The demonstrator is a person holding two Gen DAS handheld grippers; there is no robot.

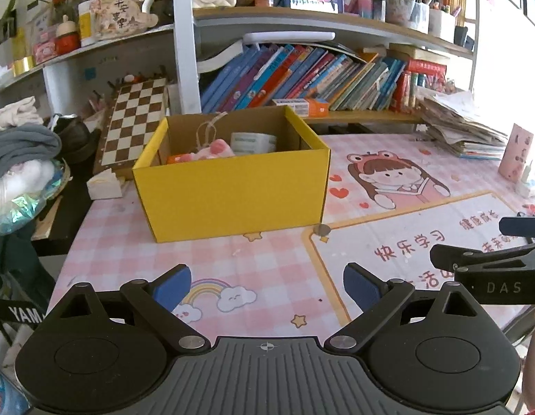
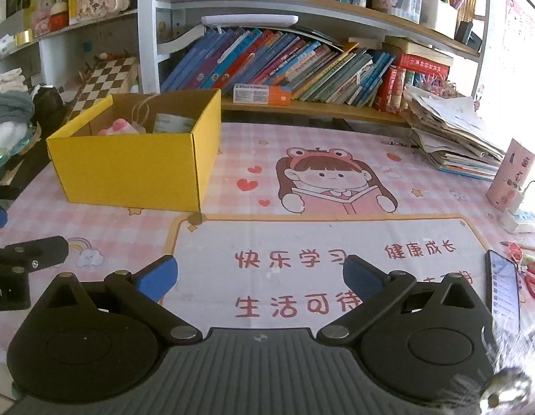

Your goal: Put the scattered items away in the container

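Left claw [image 1: 267,285]: blue pads spread wide, nothing between, poised over pink checked tabletop mat [image 1: 205,256].
Right claw [image 2: 260,275]: spread wide too, empty.
Container: yellow cardboard box [image 1: 233,190], open-topped, far left on mat, already holding pink soft toy [image 1: 217,148] and pale packet.
Leftover: small round coin-like disc [image 1: 322,230] touching box corner.
Next grasp: likely disc; approach low, pads flat, pinch its edges.

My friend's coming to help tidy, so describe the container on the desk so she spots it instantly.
On the pink checked desk mat, left of the printed cartoon girl, stands an open cardboard box. It alone is bright yellow outside and plain brown inside.
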